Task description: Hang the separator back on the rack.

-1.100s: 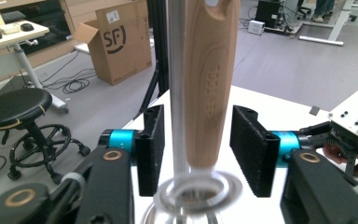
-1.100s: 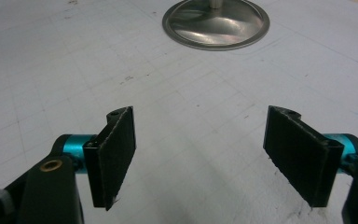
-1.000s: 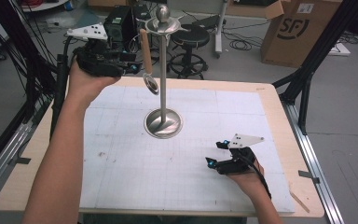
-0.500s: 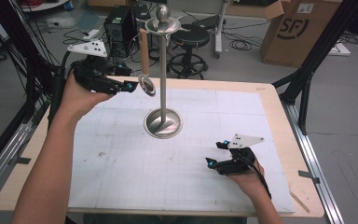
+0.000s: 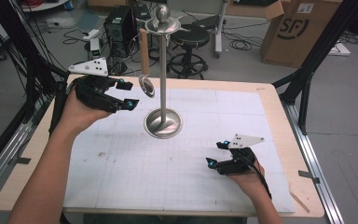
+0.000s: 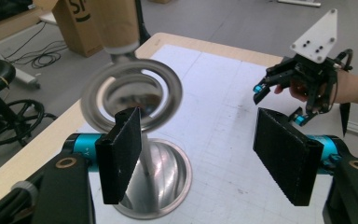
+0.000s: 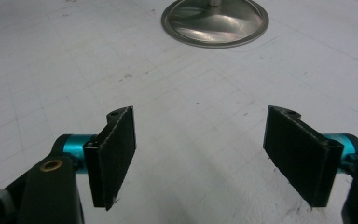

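**Inspector:** Hanging from the stand (image 5: pixel 162 70), the utensil (image 5: pixel 144 60) sits just ahead of the left gripper (image 5: pixel 127 95): wooden handle above, polished steel ring (image 6: pixel 130 100) below. The jaws have just been opening and hold nothing; the ring lies beyond the pads.

**Assistant:** Handling?

**Inspector:** Likely light, rigid, the steel slippery. Take the wooden handle. Right gripper (image 5: pixel 216 154) rests open, well apart.

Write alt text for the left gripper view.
The left gripper has open jaws with nothing between them, just released beside a wood-handled steel strainer hanging over the stand's round base. Beyond, the right gripper rests on the white gridded mat.
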`<state>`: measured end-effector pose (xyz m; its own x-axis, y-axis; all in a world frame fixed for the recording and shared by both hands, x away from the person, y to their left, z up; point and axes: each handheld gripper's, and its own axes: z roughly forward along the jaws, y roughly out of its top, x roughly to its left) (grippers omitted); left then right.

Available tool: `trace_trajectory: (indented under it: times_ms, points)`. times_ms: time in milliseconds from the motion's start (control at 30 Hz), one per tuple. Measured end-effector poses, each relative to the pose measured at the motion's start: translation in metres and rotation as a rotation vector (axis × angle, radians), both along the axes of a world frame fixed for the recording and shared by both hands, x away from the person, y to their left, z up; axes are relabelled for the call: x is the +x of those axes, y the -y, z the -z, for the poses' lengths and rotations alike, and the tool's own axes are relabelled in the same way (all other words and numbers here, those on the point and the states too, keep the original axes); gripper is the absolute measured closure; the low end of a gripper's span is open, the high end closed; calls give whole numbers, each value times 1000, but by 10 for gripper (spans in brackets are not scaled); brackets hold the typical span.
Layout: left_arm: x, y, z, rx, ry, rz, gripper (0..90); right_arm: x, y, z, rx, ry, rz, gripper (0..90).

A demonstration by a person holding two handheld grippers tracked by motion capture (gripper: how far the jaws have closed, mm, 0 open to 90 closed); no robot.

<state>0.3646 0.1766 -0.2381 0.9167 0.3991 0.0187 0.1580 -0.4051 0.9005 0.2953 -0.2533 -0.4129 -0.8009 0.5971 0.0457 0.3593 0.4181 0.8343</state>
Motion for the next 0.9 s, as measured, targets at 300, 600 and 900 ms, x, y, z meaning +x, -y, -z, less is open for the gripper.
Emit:
trace_trajectory:
  times_ms: [300, 600, 900]
  points:
    - [-14, -1, 22, 29, -16, 15, 303, 0, -1, 1, -4, -7, -1, 243]
    - [-31, -3, 43, 35, -15, 45, 238, 0, -1, 2, -9, -6, 3, 243]
    - [-39, -14, 71, -8, -32, 19, 175, 0, -1, 3, -11, -13, 4, 243]
